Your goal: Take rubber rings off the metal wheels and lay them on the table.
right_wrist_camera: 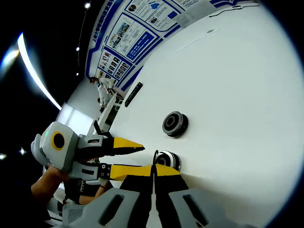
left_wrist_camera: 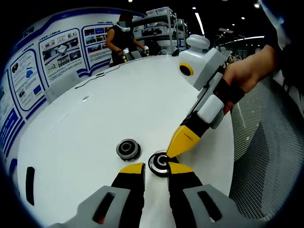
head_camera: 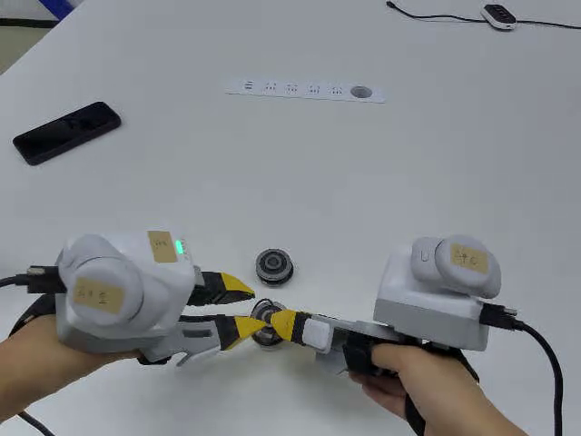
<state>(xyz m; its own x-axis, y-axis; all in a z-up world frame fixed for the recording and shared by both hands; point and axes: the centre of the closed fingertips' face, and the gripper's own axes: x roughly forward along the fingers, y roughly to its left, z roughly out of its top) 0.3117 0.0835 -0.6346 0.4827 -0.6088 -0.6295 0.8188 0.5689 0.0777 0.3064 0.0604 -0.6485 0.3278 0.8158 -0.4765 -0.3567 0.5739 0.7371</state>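
Working over table [head_camera: 408, 163], left gripper [head_camera: 239, 309] is standing open, jaws straddling near wheel [left_wrist_camera: 159, 163] without clamping it. Risk: wheel sliding or lifting under pull.

Opposite, right gripper [head_camera: 286, 323] is pressing jaws together, apparently pinching thin black ring [right_wrist_camera: 155, 155] at wheel rim. Risk: ring slipping out of pinch, snapping back onto wheel, or flicking off table.

Far wheel [head_camera: 274, 265] is lying just beyond. Risk: stray jaw knocking it away.

Writing: wall posters [left_wrist_camera: 57, 47] are showing text too small to read. Tan labels [head_camera: 98, 295] on both grippers are carrying handwritten marks, illegible.
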